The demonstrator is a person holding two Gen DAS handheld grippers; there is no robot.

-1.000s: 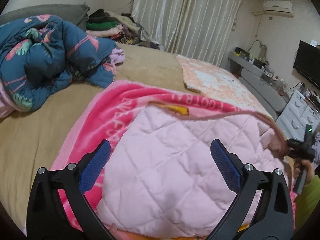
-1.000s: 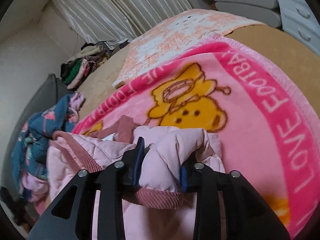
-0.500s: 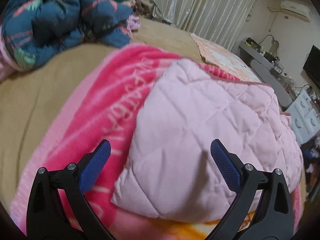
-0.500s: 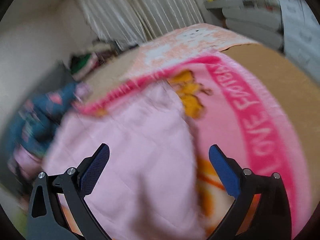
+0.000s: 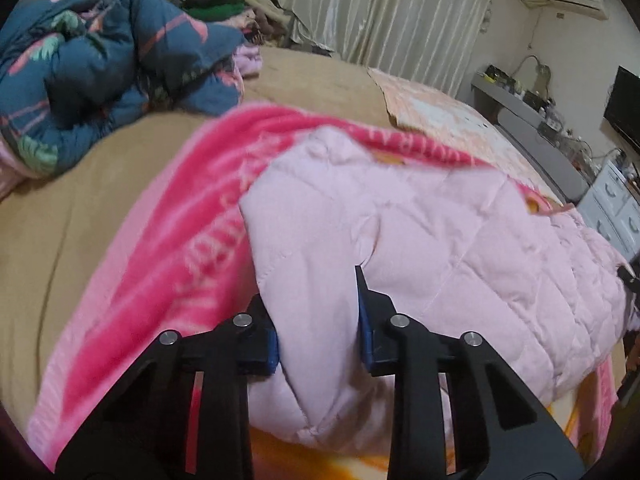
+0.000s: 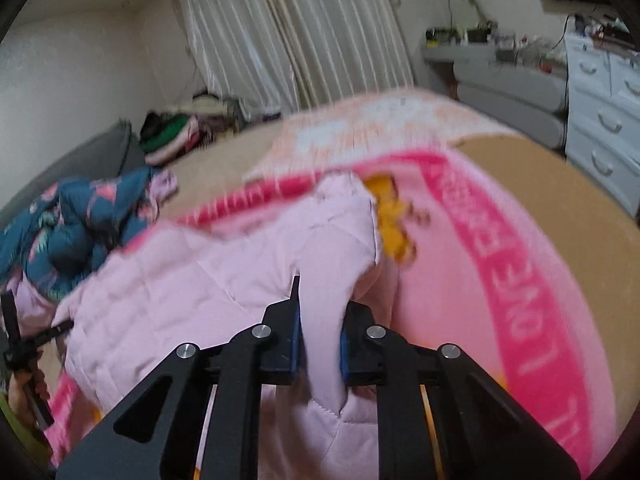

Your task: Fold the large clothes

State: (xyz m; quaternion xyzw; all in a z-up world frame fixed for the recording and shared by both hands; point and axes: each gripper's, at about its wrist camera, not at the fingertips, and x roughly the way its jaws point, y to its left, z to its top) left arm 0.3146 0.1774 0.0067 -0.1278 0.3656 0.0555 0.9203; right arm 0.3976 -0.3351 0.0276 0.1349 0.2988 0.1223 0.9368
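A pale pink quilted jacket [image 5: 440, 232] lies folded on a pink cartoon blanket [image 5: 160, 248] on the bed. My left gripper [image 5: 318, 320] is shut on the jacket's near left edge, with a fold of fabric pinched between the blue pads. In the right wrist view, my right gripper [image 6: 320, 320] is shut on the jacket's [image 6: 192, 280] near right edge, where a ridge of fabric rises between the fingers. The blanket [image 6: 500, 264] spreads to the right of it.
A blue flowered duvet [image 5: 100, 80] is heaped at the far left of the tan bed [image 5: 60, 248]. Folded clothes [image 5: 224, 4] are stacked by the curtains. A peach towel [image 5: 440, 120] lies far right. White drawers [image 6: 600, 120] and a grey desk [image 6: 500, 76] stand beside the bed.
One second ago the right gripper held a bunched part of the jacket, then opened. Both grippers, open half a second ago, have now closed on the jacket's near edge.
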